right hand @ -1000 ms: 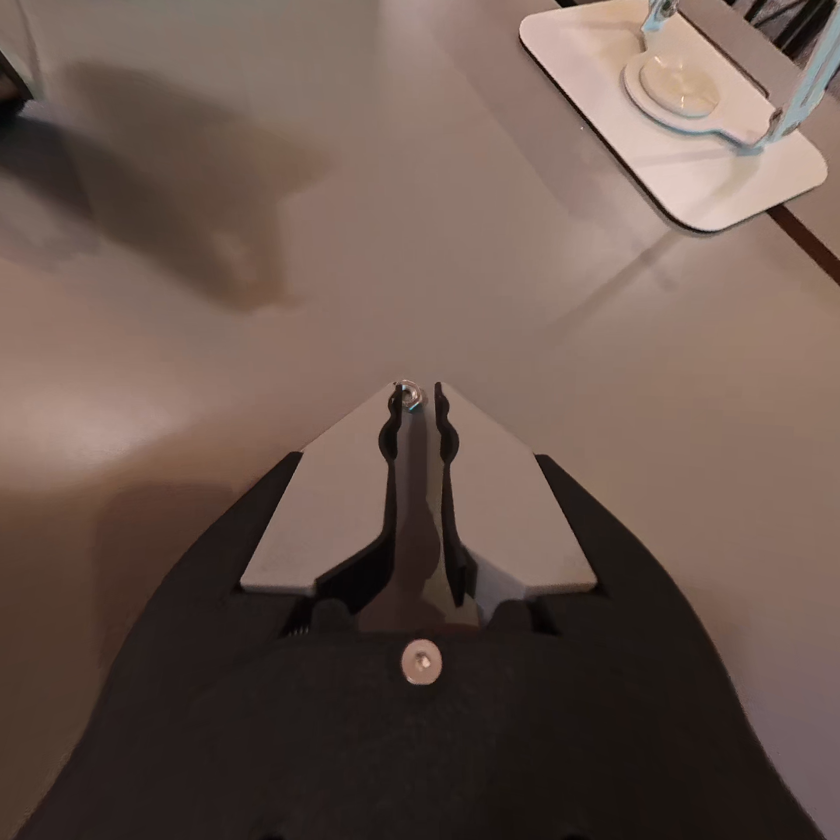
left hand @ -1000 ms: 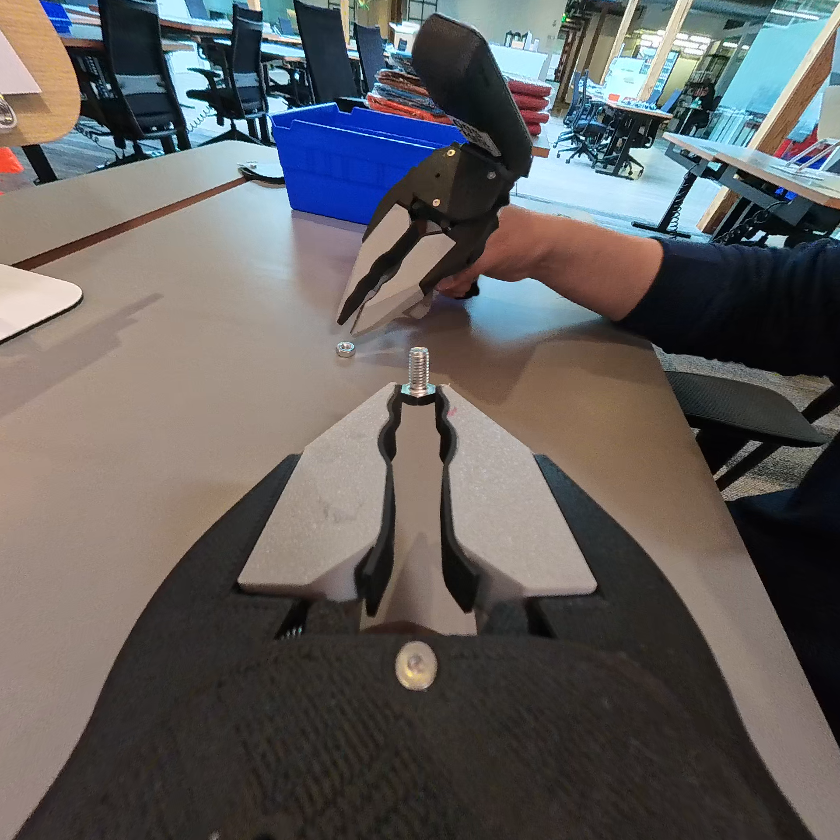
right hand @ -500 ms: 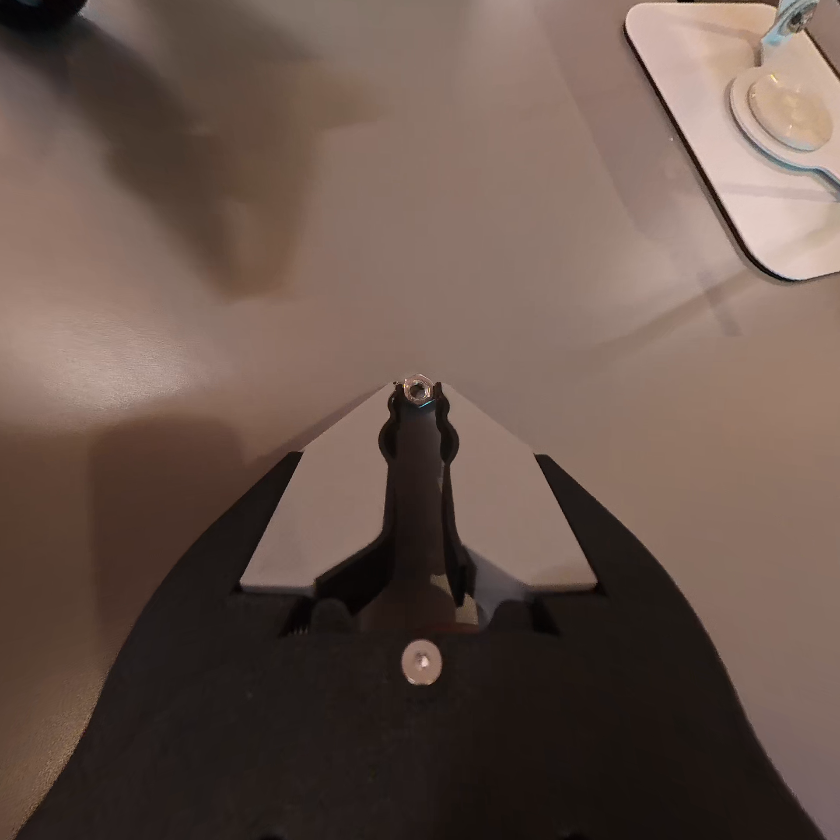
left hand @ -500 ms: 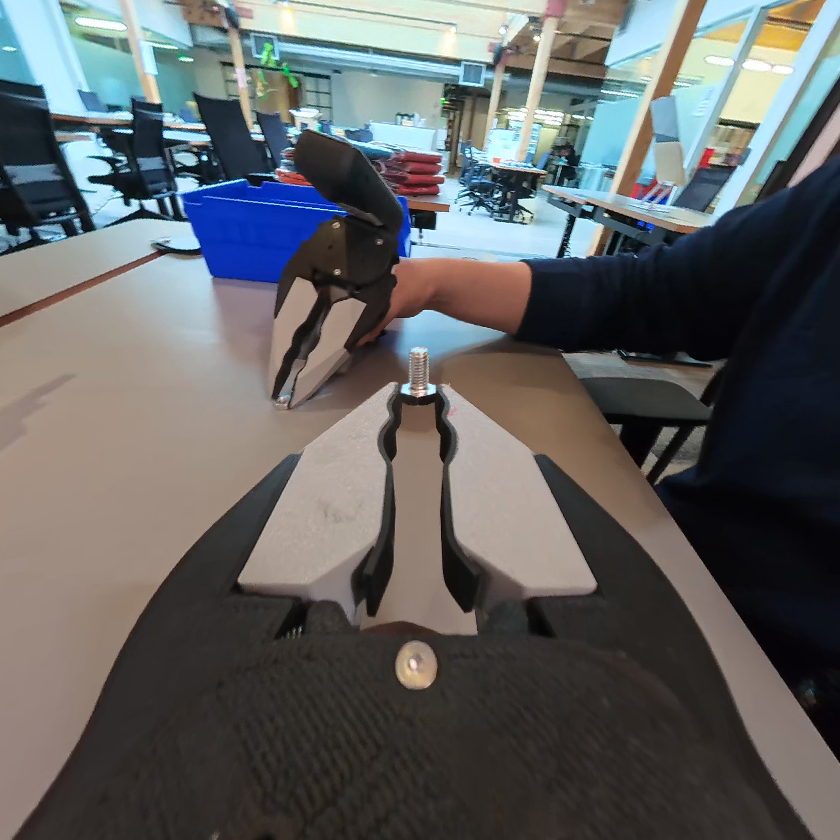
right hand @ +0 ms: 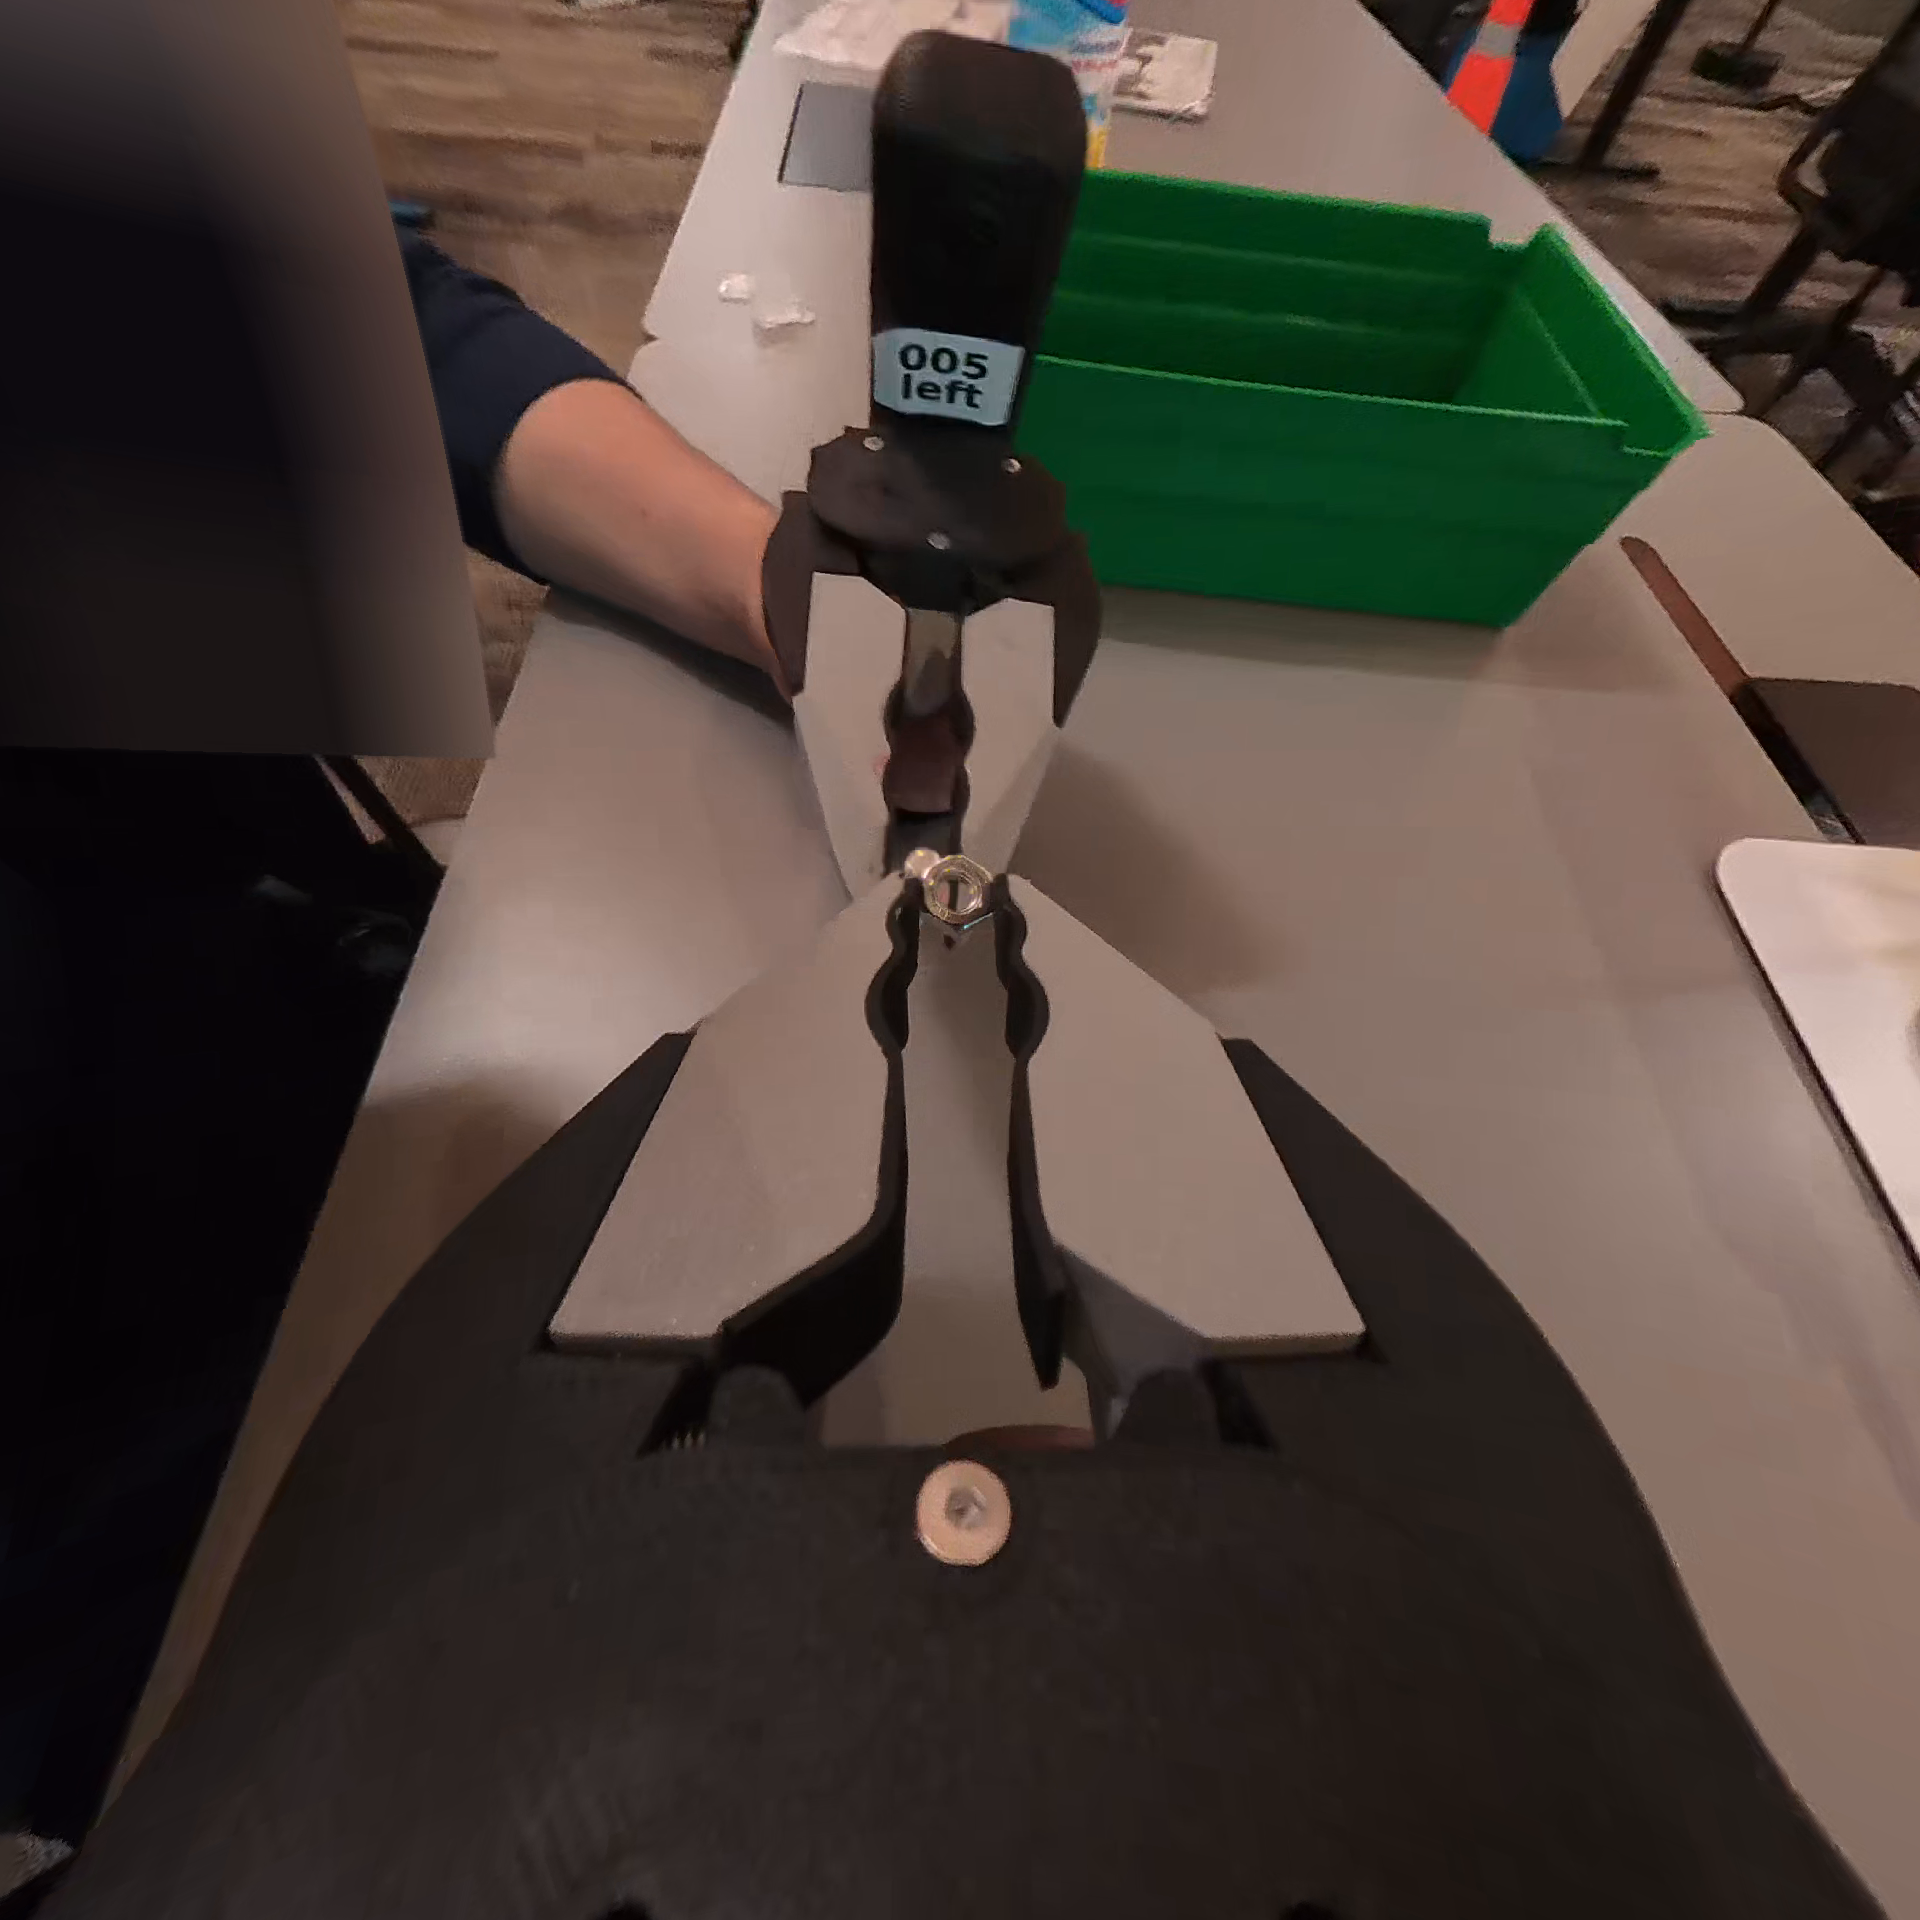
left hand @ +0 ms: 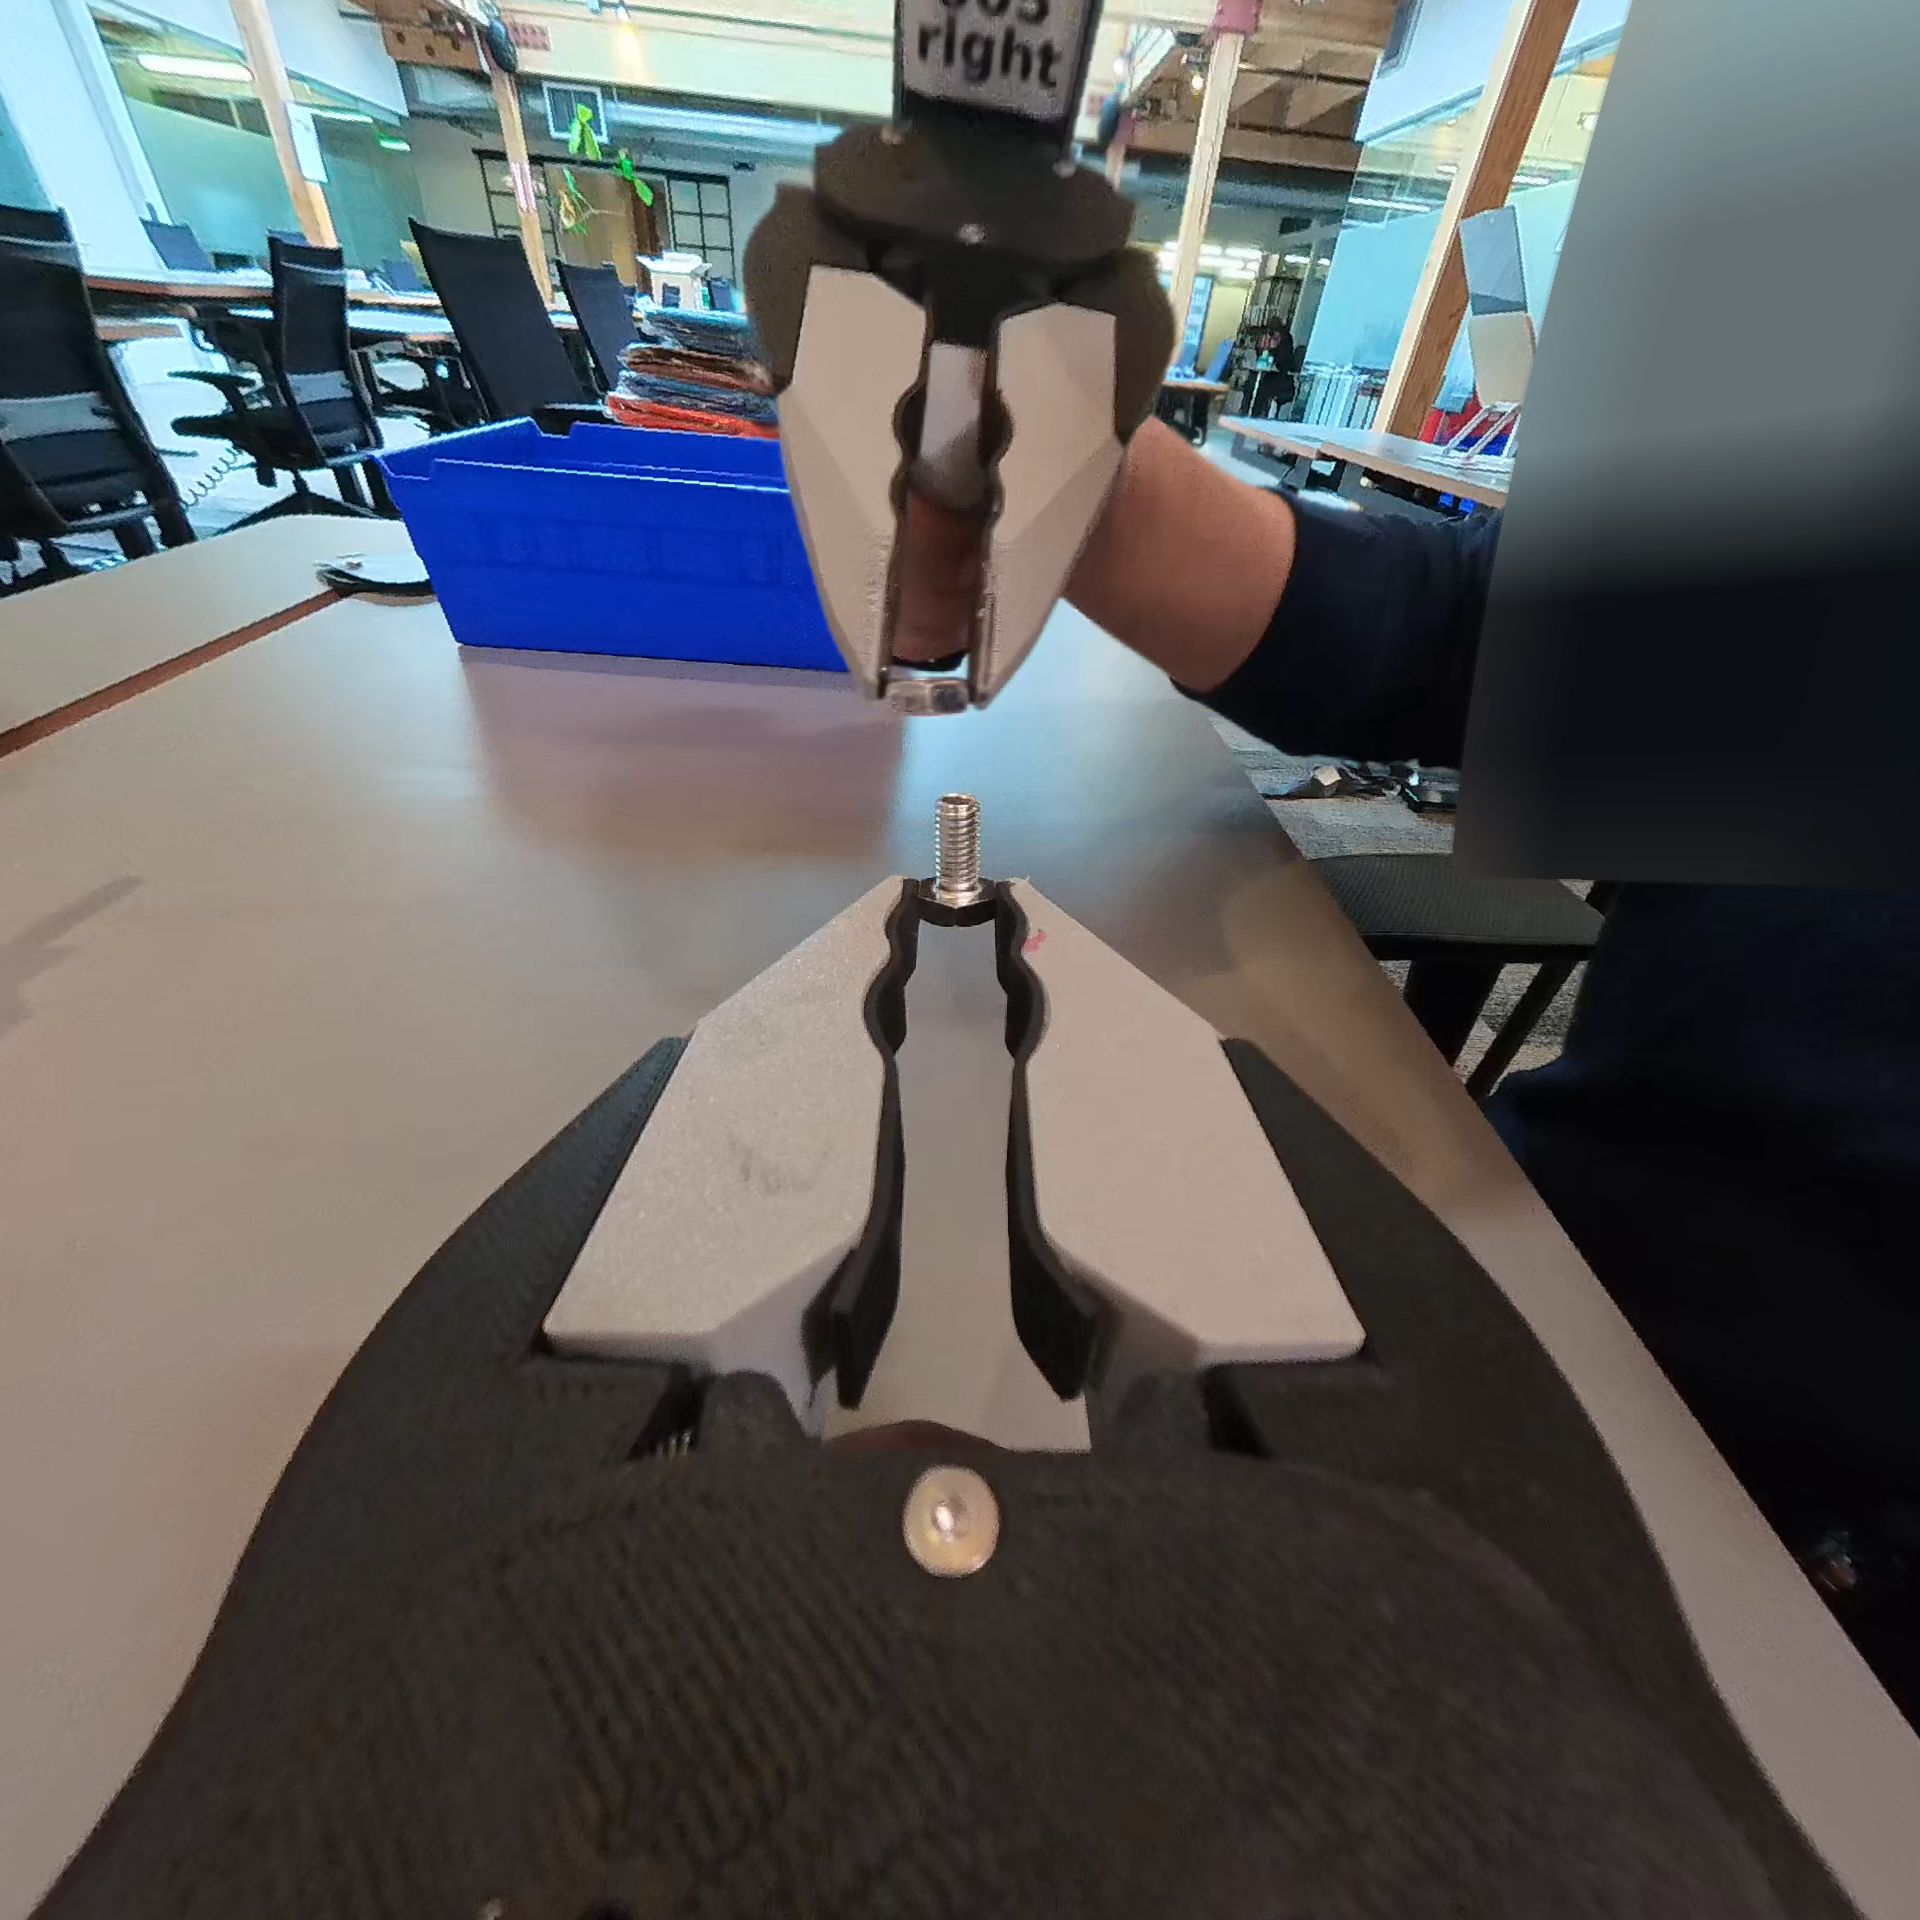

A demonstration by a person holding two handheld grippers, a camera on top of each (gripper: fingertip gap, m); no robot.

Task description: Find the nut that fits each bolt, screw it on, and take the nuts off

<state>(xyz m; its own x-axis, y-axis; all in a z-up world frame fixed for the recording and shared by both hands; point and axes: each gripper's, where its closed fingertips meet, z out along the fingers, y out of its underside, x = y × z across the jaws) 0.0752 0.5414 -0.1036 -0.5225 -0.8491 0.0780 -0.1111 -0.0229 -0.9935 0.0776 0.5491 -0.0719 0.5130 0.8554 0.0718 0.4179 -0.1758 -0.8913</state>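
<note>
Nut (left hand: 928, 694) in the right tool (left hand: 928, 686), whose handle bears a white label (left hand: 985, 52).

Silver bolt (left hand: 956, 847) upright; hex nut (left hand: 928, 694) above.

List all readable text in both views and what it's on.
Light-blue label, on left claw handle: legible, not transcribed here.
Pale label, on right claw handle: top cropped, not transcribed here.
Background packaging: too blurred to read.
</note>
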